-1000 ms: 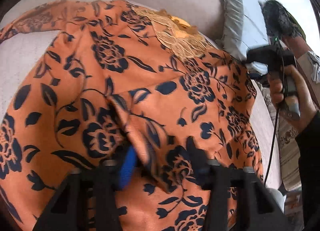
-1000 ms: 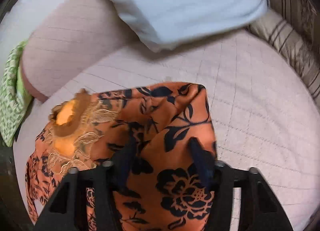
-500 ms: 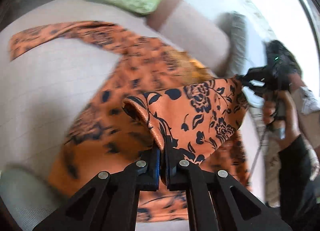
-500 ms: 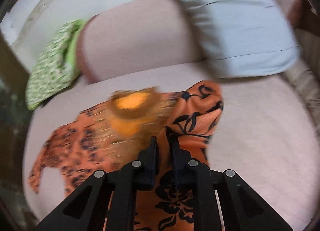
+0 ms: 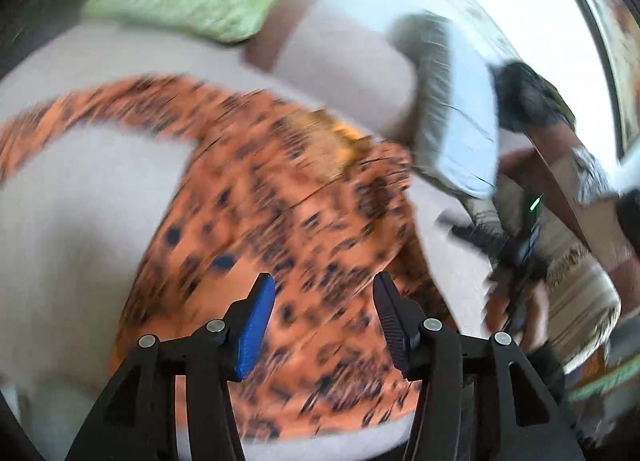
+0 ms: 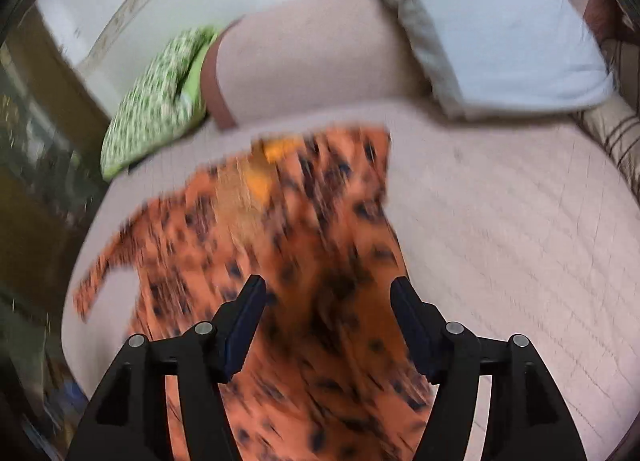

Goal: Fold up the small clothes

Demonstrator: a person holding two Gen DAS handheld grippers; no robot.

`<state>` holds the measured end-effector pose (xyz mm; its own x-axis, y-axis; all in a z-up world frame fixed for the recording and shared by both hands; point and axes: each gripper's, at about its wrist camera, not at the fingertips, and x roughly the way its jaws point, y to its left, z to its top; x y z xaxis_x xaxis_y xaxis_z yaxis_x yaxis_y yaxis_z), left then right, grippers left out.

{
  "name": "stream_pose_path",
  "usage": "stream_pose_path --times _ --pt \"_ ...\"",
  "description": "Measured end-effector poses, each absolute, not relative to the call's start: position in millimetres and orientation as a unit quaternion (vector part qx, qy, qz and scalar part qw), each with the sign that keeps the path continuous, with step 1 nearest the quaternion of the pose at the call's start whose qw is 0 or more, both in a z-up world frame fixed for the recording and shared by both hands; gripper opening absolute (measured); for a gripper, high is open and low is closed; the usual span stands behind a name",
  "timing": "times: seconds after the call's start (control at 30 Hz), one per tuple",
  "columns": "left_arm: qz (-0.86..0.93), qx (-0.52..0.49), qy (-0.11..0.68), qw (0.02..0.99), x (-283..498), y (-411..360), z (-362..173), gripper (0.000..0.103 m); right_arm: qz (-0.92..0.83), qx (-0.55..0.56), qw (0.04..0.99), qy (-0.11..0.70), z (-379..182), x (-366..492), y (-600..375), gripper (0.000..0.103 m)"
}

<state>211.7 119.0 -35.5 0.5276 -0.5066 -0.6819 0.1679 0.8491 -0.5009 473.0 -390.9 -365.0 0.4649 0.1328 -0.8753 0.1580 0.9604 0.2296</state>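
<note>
An orange garment with a dark flower print point(image 5: 280, 229) lies on the pale mattress, folded lengthwise, one sleeve point(image 5: 80, 117) stretched out to the left. Its gold embroidered neckline point(image 5: 336, 137) shows at the far end. My left gripper point(image 5: 324, 289) hovers above the near part of the cloth, jaws opening, nothing between the pads. In the right wrist view the same garment point(image 6: 304, 261) lies below my right gripper point(image 6: 328, 293), whose jaws are also opening and hold nothing. The other hand-held gripper point(image 5: 516, 257) appears blurred at the right of the left wrist view.
A green patterned cushion point(image 6: 156, 101), a beige bolster point(image 6: 304, 57) and a light blue pillow point(image 6: 500, 29) line the far side of the mattress point(image 6: 500, 221). A striped blanket point(image 6: 616, 133) lies at the right edge. A hand point(image 5: 532, 313) holds the right tool.
Both grippers were shut on the garment's right edge half a second ago; both have let go and opened. The folded flap now lies flat and both grippers have pulled back.
</note>
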Motion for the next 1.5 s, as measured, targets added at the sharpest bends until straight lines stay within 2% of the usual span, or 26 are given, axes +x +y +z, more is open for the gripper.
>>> stream_pose_path --times 0.13,0.23,0.3,0.33,0.37,0.4,0.57,0.63,0.7,0.73,0.77,0.83,0.9,1.03,1.07,1.1,1.13,1.17,1.23,1.33,1.37,1.43,1.5 --pt "-0.227 -0.156 0.447 0.851 282 70 -30 0.056 0.008 0.088 0.831 0.549 -407 466 -381 0.063" --pt "-0.236 -0.138 0.484 0.832 349 24 -54 0.056 0.018 0.043 0.831 0.555 -429 482 -362 0.057" --pt "-0.223 -0.100 0.498 0.832 390 -11 -69 0.056 0.005 -0.018 0.834 0.552 -439 493 -347 0.048" --pt "-0.223 -0.092 0.503 0.830 409 -27 -76 0.056 -0.002 -0.035 0.832 0.554 -443 496 -343 0.041" --pt "-0.233 -0.095 0.512 0.821 427 -43 -84 0.056 -0.011 -0.044 0.830 0.556 -448 497 -344 0.024" --pt "-0.247 -0.104 0.523 0.809 445 -58 -92 0.056 -0.017 -0.041 0.828 0.559 -449 498 -348 0.017" --pt "-0.248 -0.126 0.544 0.792 509 -102 -120 0.056 -0.044 0.069 0.840 0.536 -401 470 -414 0.011" --pt "-0.250 -0.121 0.548 0.789 527 -124 -133 0.058 -0.044 0.170 0.822 0.542 -409 465 -463 0.010" --pt "-0.248 -0.106 0.566 0.779 540 -146 -151 0.059 -0.079 0.230 0.774 0.584 -441 463 -500 0.016" --pt "-0.249 -0.099 0.573 0.775 545 -156 -159 0.059 -0.072 0.280 0.756 0.588 -454 458 -513 0.016" --pt "-0.250 -0.093 0.576 0.773 548 -163 -164 0.059 -0.065 0.305 0.759 0.571 -448 455 -517 0.023" --pt "-0.254 -0.088 0.579 0.770 557 -179 -173 0.059 -0.041 0.267 0.799 0.537 -422 456 -503 0.025" --pt "-0.268 -0.098 0.585 0.759 564 -190 -177 0.059 -0.015 0.207 0.829 0.519 -404 458 -482 0.049" --pt "-0.284 -0.115 0.607 0.733 574 -212 -190 0.060 0.007 0.179 0.813 0.554 -426 472 -456 0.047" --pt "-0.281 -0.105 0.615 0.729 575 -219 -194 0.058 -0.001 0.174 0.807 0.564 -433 480 -449 0.043" --pt "-0.271 -0.090 0.622 0.730 577 -227 -202 0.056 -0.008 0.177 0.804 0.568 -438 484 -448 0.033" --pt "-0.260 -0.072 0.623 0.734 577 -235 -206 0.026 -0.014 0.191 0.799 0.570 -442 486 -450 0.024" --pt "-0.254 -0.050 0.625 0.736 577 -242 -208 0.008 -0.015 0.209 0.790 0.576 -446 487 -453 0.007" --pt "-0.267 -0.075 0.605 0.746 579 -240 -199 0.008 -0.025 0.234 0.783 0.576 -445 482 -464 0.000" --pt "-0.279 -0.154 0.564 0.762 586 -226 -188 0.008 -0.078 0.241 0.790 0.559 -433 470 -487 0.000" --pt "-0.263 -0.162 0.568 0.763 591 -227 -196 0.008 -0.082 0.269 0.787 0.549 -432 466 -496 0.000" --pt "-0.209 -0.117 0.618 0.749 602 -245 -231 0.010 -0.091 0.286 0.788 0.537 -433 464 -500 0.000" --pt "-0.207 -0.130 0.633 0.735 608 -249 -244 0.012 -0.073 0.298 0.795 0.523 -429 464 -499 0.001"
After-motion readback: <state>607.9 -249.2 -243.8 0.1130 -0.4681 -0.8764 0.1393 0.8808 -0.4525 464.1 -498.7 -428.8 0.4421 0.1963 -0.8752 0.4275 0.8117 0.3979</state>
